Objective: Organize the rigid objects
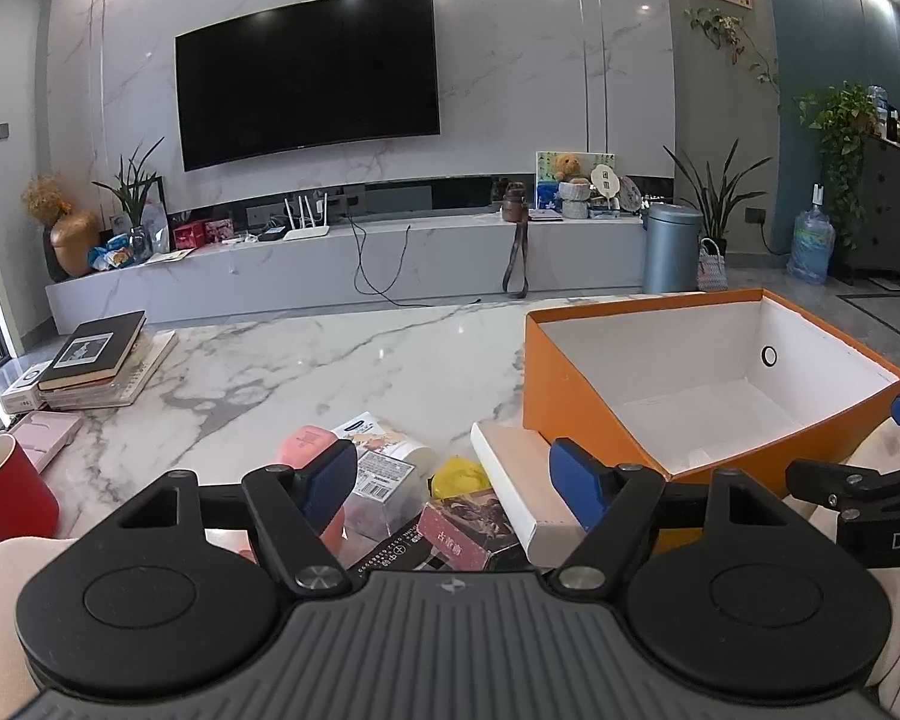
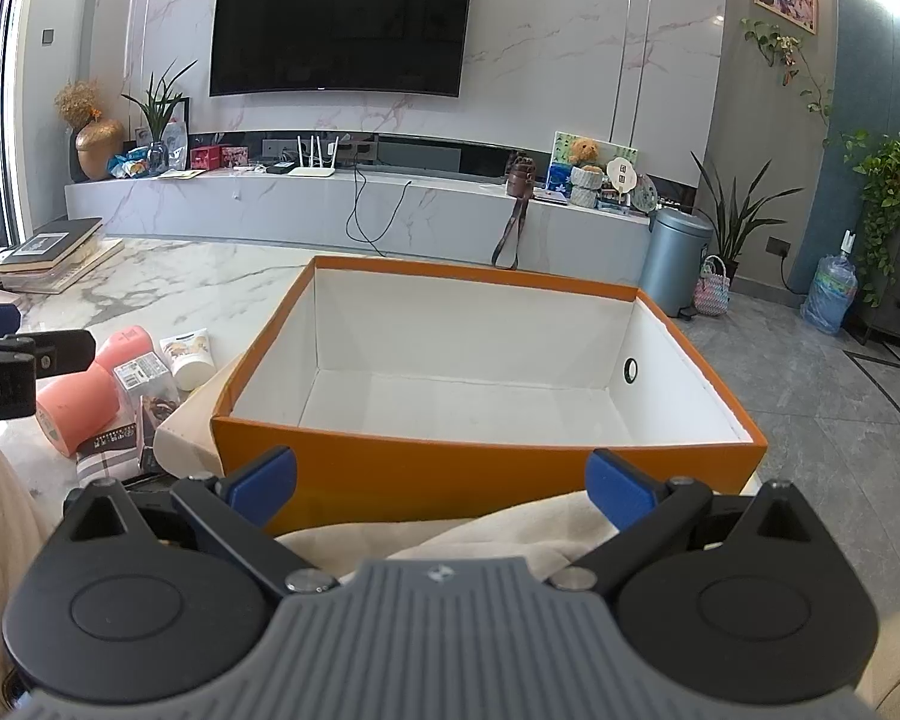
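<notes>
the left tongs [image 1: 453, 480] hang wide apart over a small heap of things at the near edge of the marble desk [image 1: 306, 360], with nothing pinched between the blue pads. under and just ahead of them lie a pink cylinder [image 1: 306, 444], a clear packet with a barcode label [image 1: 384, 474], a cream tube [image 1: 390, 441], a yellow item [image 1: 459, 474], a dark red printed box [image 1: 471, 525] and a flat white box [image 1: 519, 480], all crowded together and touching. the white box leans against the orange box [image 1: 594, 384] at about 2 o'clock from the heap; its white inside is bare. the right tongs [image 2: 441, 480] also stand wide, holding nothing, just short of the orange box's near wall, over cream cloth [image 2: 480, 528]. at 10 o'clock on the desk sits a stack of books [image 1: 99, 360]; a red mug [image 1: 9, 492] stands at 9 o'clock by the left edge.
</notes>
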`<state>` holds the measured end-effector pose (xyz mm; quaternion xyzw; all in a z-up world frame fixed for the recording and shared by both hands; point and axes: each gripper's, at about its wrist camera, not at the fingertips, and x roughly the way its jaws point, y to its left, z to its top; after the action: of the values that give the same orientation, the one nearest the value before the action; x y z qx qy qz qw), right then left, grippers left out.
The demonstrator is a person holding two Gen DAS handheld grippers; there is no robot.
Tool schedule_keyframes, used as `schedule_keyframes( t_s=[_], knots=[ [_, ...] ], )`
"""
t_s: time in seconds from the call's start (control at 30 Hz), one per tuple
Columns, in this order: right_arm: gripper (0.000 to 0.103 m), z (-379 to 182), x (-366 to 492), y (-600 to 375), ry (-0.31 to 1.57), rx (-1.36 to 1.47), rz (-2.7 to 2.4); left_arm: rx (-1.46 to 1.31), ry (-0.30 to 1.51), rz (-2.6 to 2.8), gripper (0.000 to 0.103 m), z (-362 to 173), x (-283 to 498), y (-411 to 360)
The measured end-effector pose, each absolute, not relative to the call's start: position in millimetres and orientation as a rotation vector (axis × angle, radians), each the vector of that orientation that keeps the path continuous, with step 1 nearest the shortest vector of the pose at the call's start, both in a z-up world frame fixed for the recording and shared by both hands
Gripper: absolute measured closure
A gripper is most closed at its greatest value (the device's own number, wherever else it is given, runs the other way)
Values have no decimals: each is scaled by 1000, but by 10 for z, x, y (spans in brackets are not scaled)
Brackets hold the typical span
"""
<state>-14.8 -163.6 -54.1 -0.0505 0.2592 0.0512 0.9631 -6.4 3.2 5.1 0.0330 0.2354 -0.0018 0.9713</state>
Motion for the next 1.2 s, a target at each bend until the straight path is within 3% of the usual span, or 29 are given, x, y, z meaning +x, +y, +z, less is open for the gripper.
schedule_keyframes(
  t_s=[1.0, 1.2],
  knots=[
    [2, -482, -171, -1632, 526, -106, 102, 75, 502, -18, 20, 30, -70, -4],
    [2, -475, -170, -1632, 531, -107, 103, 68, 525, -26, 31, 41, -45, 4]
  ],
)
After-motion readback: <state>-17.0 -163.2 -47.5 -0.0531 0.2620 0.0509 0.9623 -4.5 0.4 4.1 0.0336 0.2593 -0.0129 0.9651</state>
